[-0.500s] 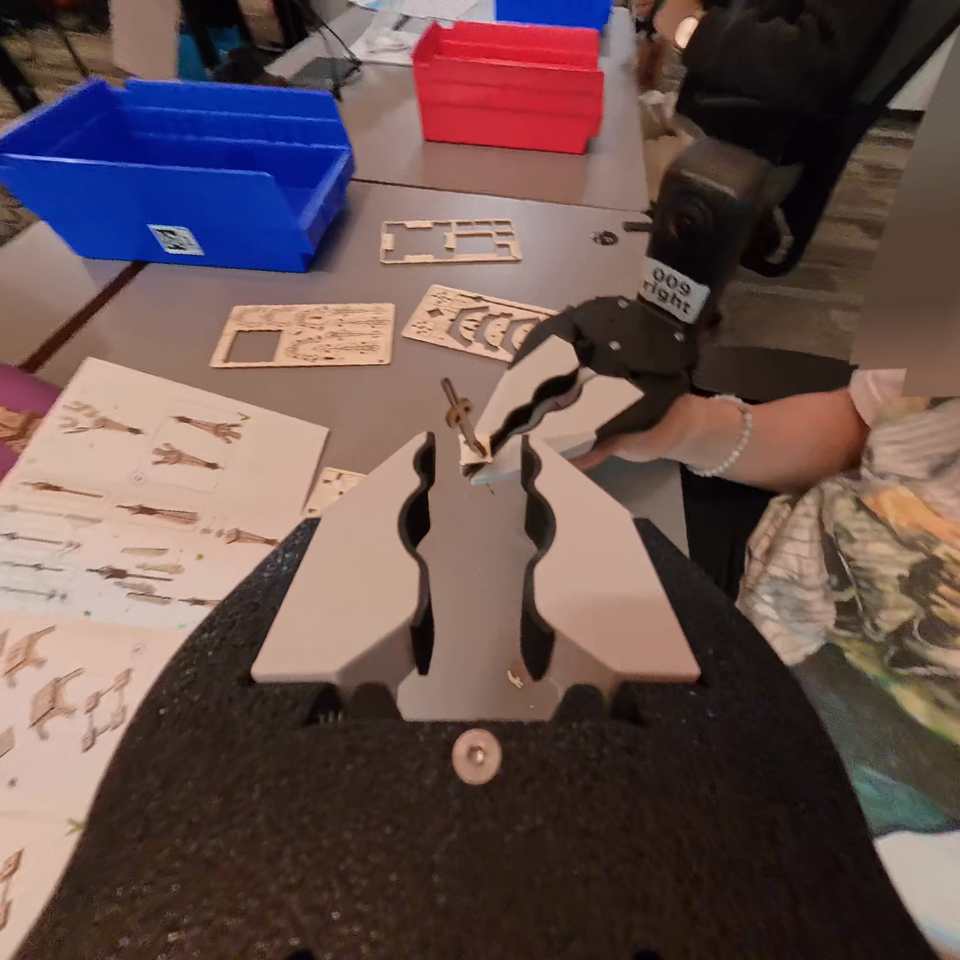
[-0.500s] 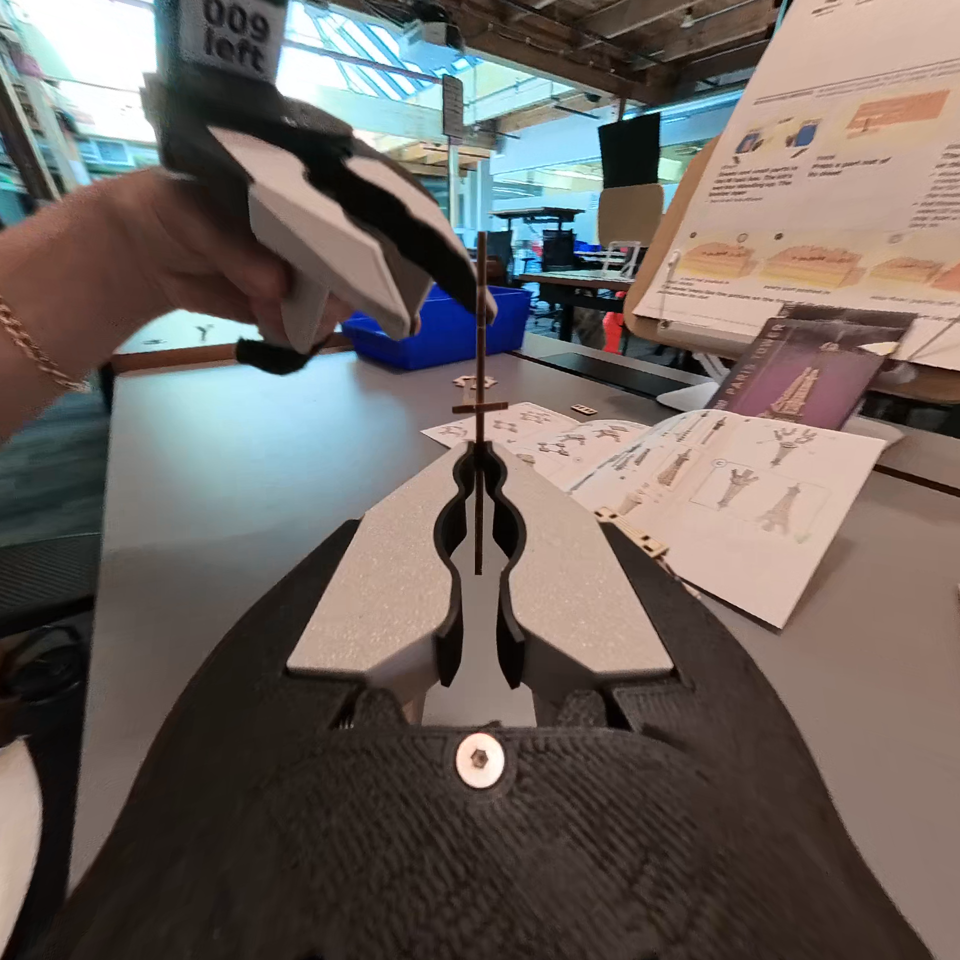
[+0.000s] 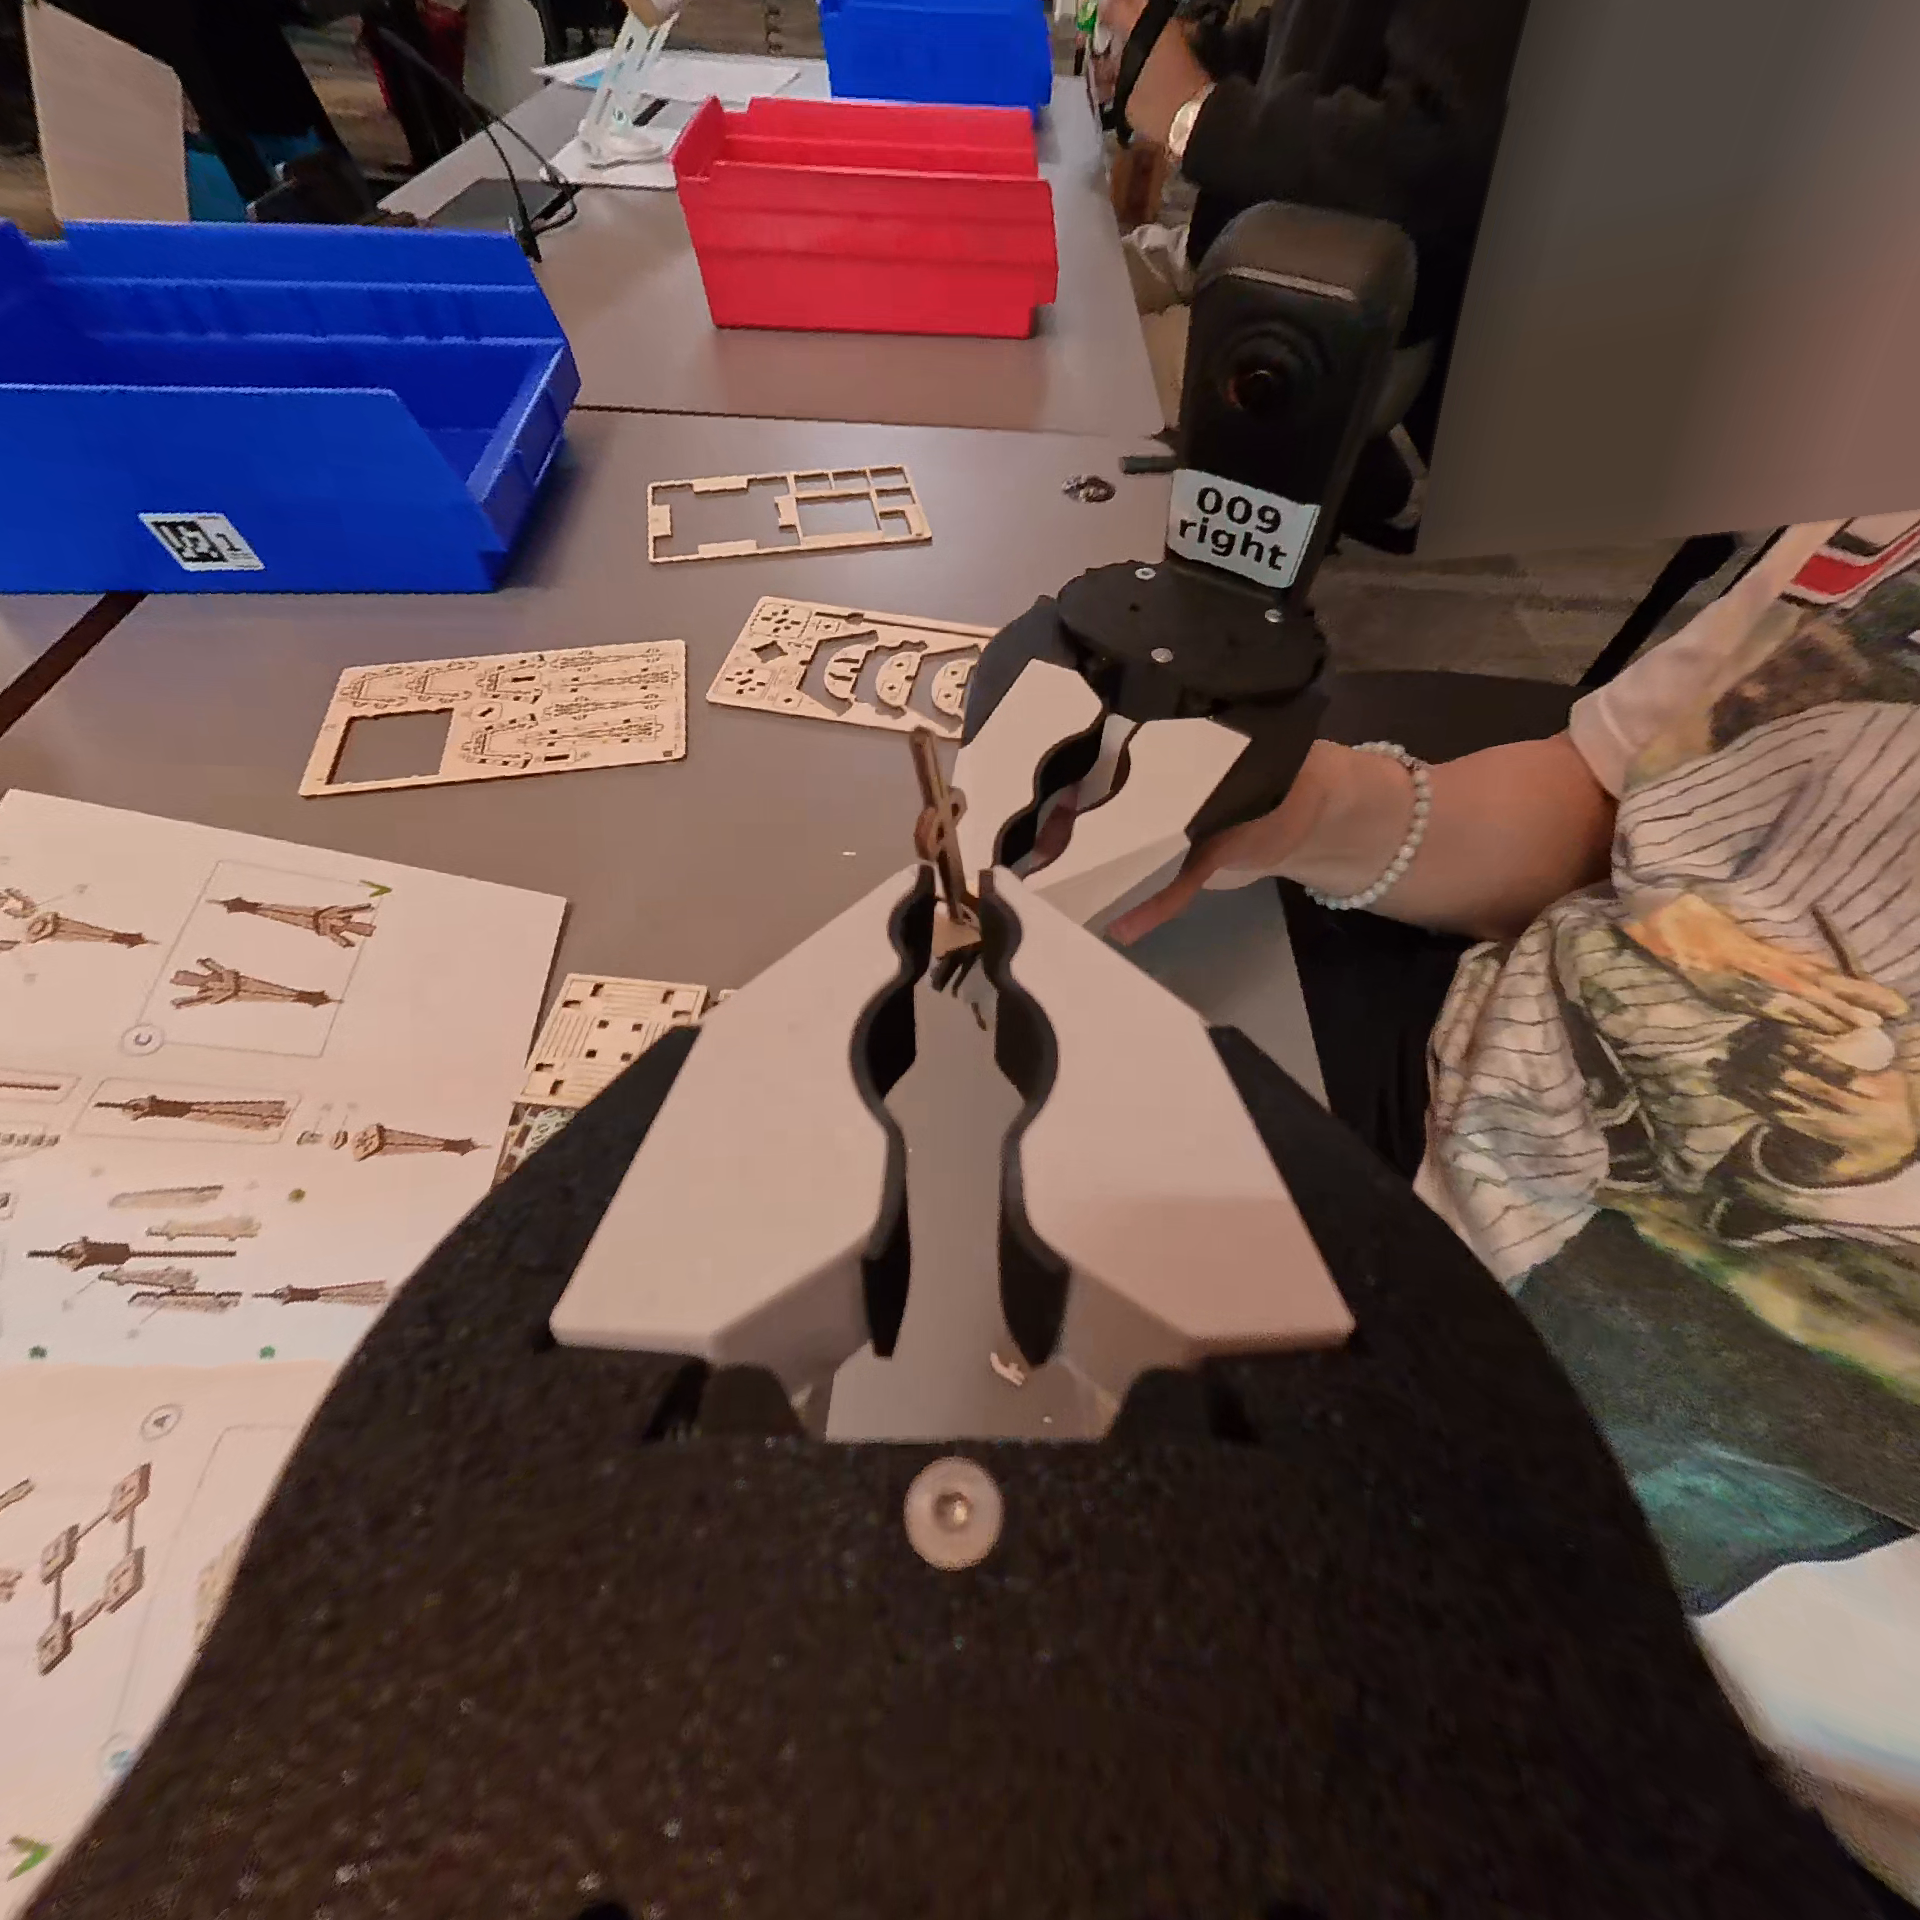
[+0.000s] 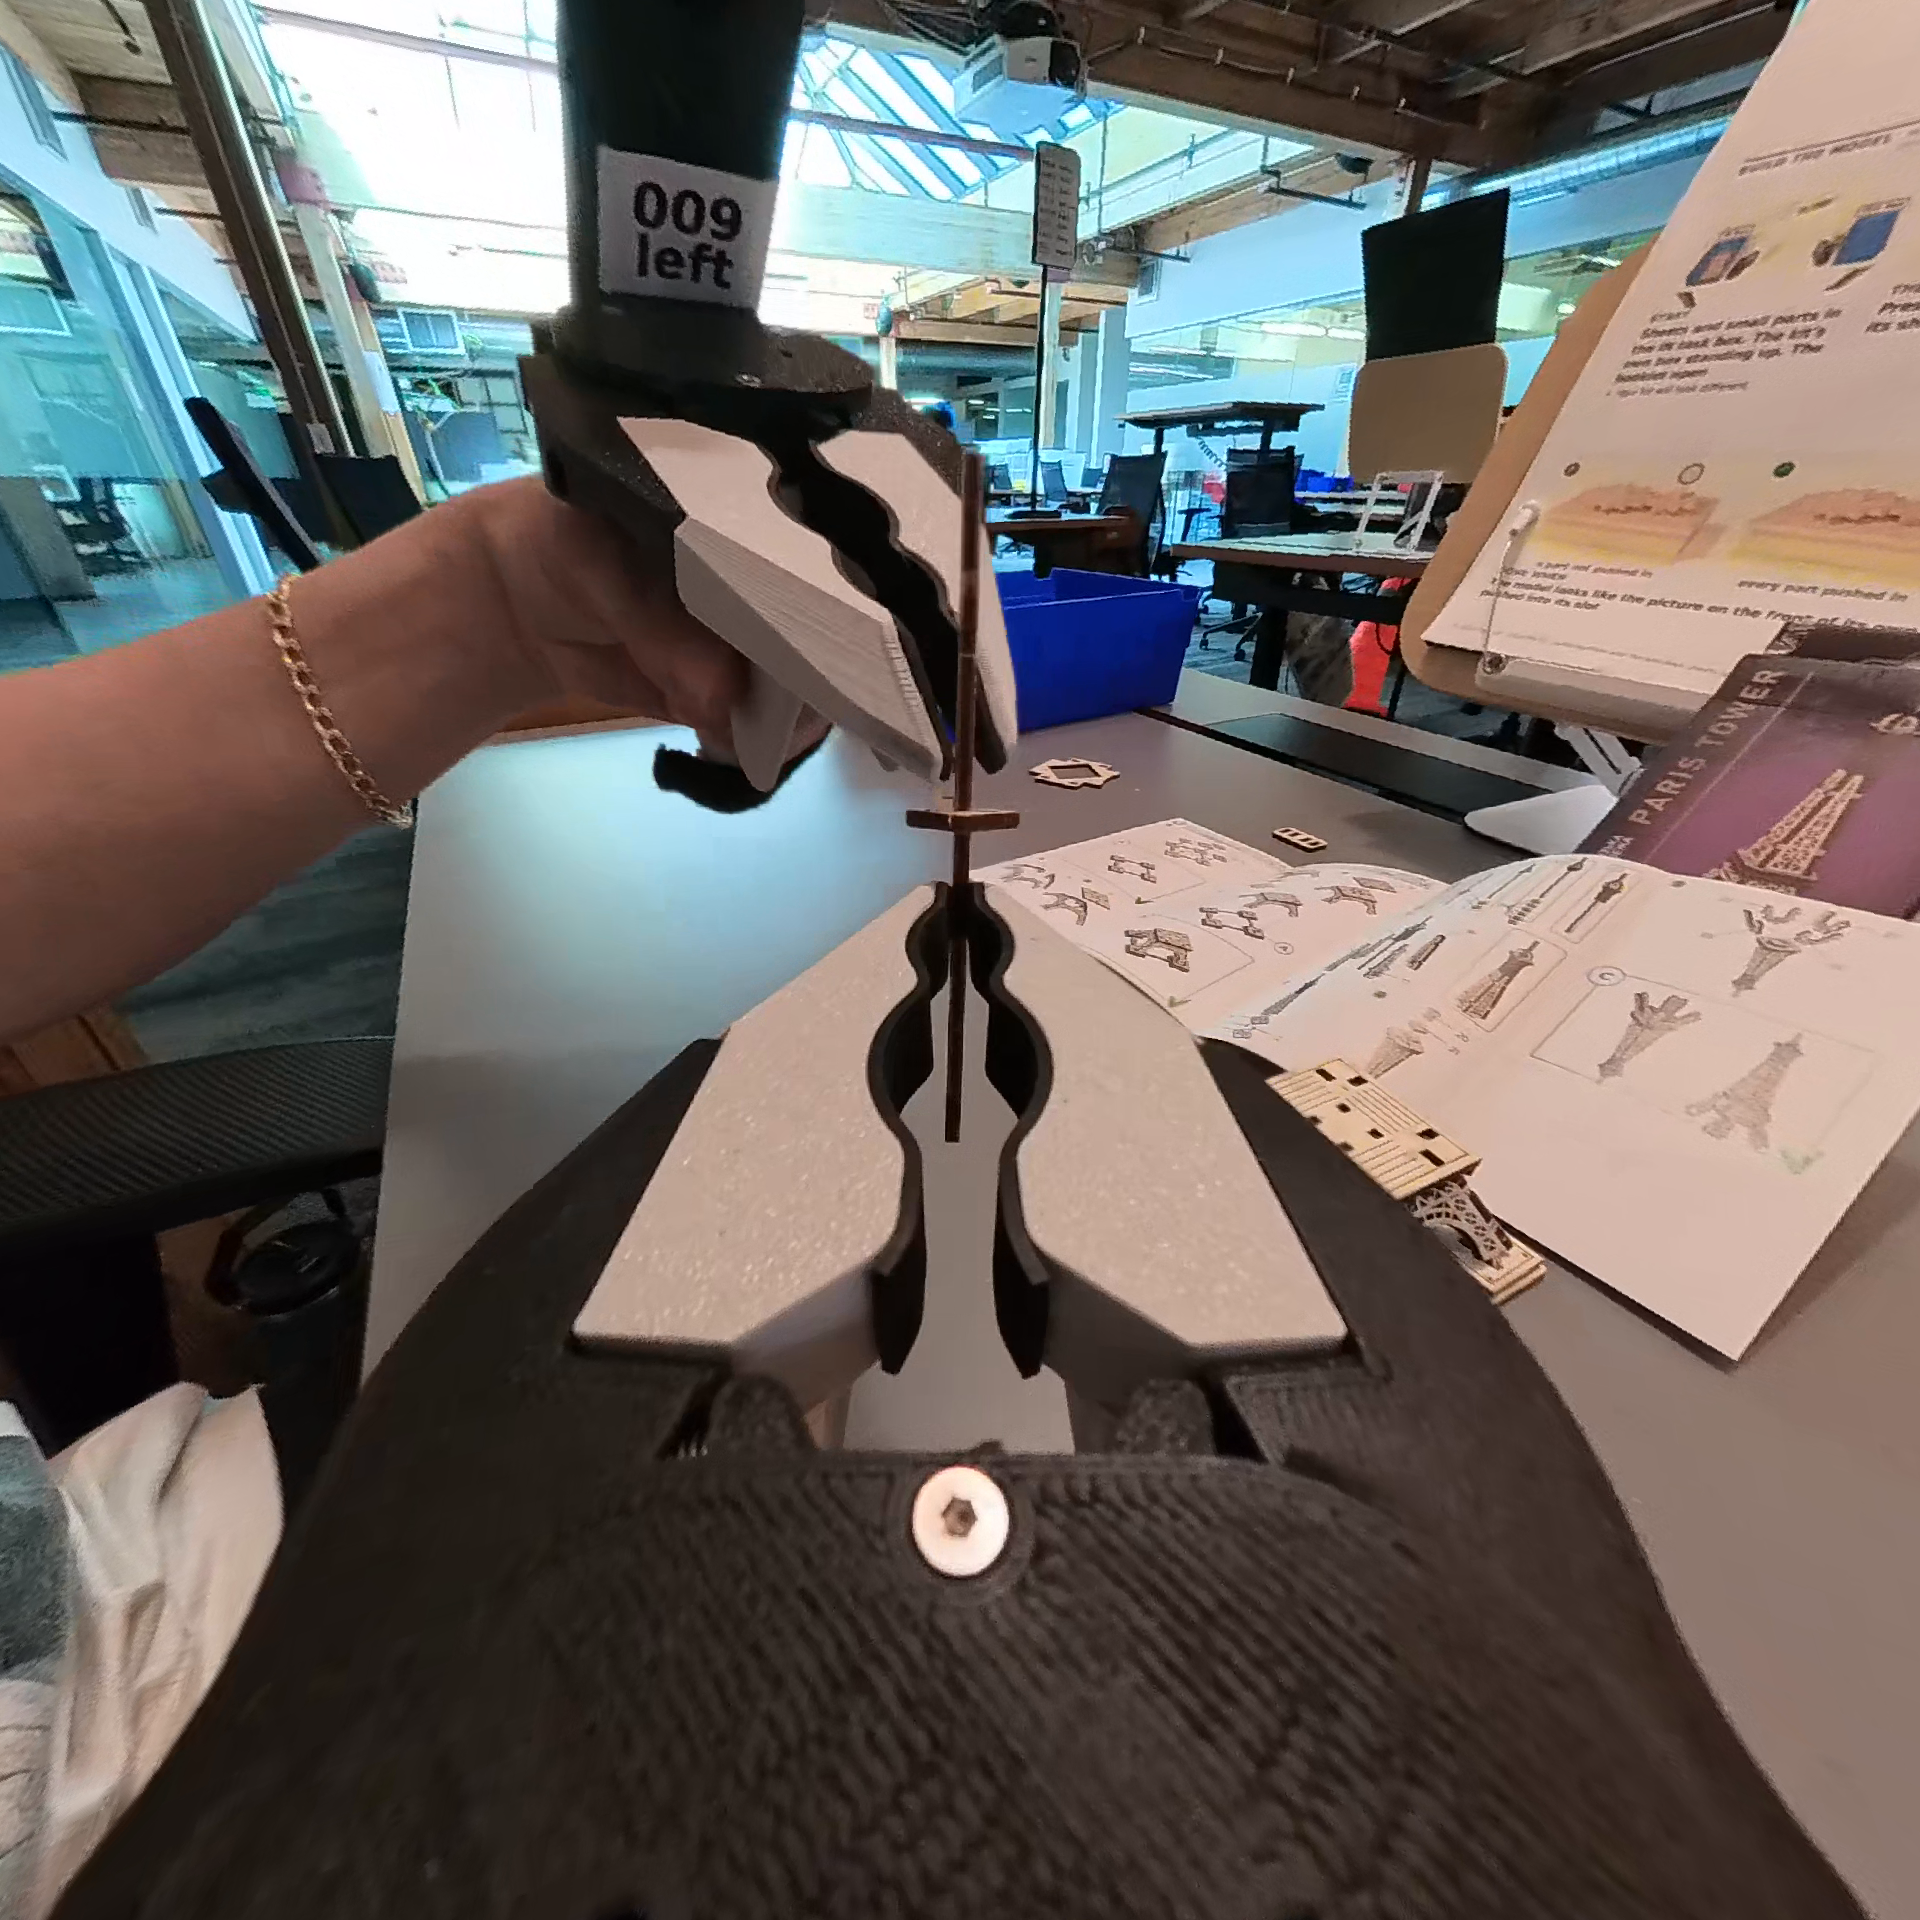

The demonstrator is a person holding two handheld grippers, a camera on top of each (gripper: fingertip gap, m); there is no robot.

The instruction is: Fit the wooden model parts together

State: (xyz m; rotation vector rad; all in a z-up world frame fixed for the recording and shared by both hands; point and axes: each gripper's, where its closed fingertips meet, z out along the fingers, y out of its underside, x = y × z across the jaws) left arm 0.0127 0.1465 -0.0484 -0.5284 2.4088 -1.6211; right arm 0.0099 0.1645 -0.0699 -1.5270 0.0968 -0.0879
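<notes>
The thin wooden spire [image 4: 957,977], with a small cross piece [image 4: 960,820] on it, stands upright above the grey table [image 4: 582,935]. The right gripper [image 4: 956,904] is closed on its lower part. The left gripper [image 3: 948,891] is also closed on the spire, with its tips just beside the right one. Punched wooden sheets [image 3: 499,717] and an instruction booklet [image 4: 1621,1039] lie near on the table.

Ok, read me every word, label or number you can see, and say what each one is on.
I can't quote writing; here is what bears it.
White label on the left gripper.
Second white label on the right gripper.
Coded sticker: blue bin front.
Title print: purple box.
Printed text: propped-up sheet.
Booklet captions: too small to read.
</notes>
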